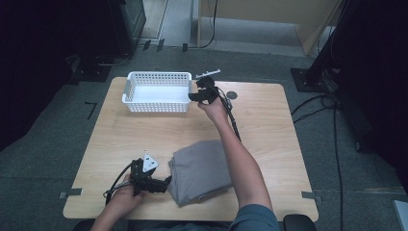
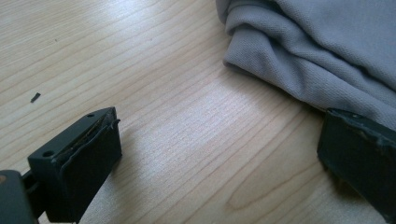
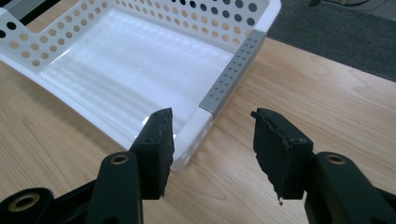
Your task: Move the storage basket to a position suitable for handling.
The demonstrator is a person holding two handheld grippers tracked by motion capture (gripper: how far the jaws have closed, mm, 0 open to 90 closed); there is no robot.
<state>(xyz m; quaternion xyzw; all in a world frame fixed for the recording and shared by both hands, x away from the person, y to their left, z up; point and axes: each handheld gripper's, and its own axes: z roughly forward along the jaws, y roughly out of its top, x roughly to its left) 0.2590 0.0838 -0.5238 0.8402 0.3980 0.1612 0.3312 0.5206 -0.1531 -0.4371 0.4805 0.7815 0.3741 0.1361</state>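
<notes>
Right gripper (image 1: 196,96) at the near right corner of the white basket (image 1: 159,77), jaws apart.
Your right gripper straddles the basket corner with nothing clamped. Your left gripper (image 1: 166,182) rests on the worktop (image 1: 269,120), jaws wide and empty, one jaw touching the folded grey cloth (image 1: 202,171) at the front edge.
</notes>
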